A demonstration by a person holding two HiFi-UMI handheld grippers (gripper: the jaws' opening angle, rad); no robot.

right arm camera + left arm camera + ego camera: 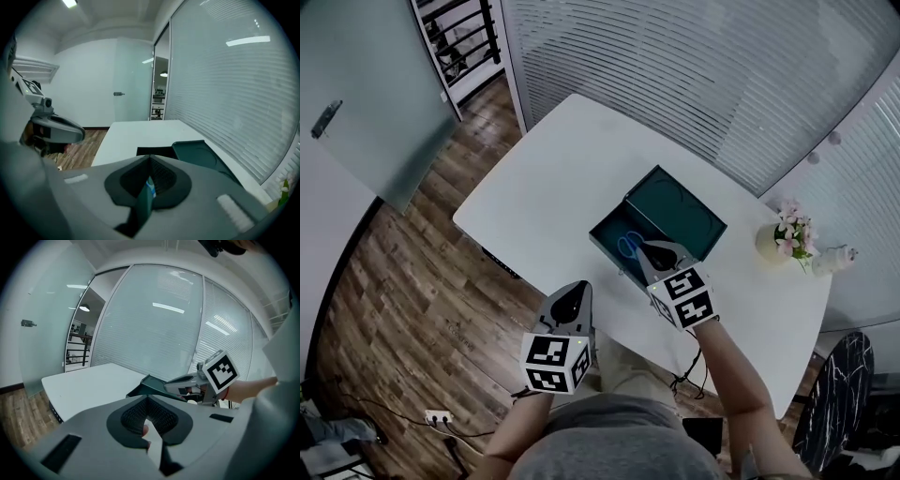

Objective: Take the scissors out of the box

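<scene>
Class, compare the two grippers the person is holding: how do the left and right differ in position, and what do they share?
The right gripper reaches over the open box, close to the scissors. The left gripper sits by the table's near edge, apart from the box. The right gripper is also farther forward than the left gripper. Shared: both are shut and hold nothing.

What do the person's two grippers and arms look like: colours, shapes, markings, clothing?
The left gripper and right gripper are grey, wedge-shaped shells with dark ribbed pads inside. Each carries a white cube with black square markers. The person wears a grey top; forearms are unsleeved.
</scene>
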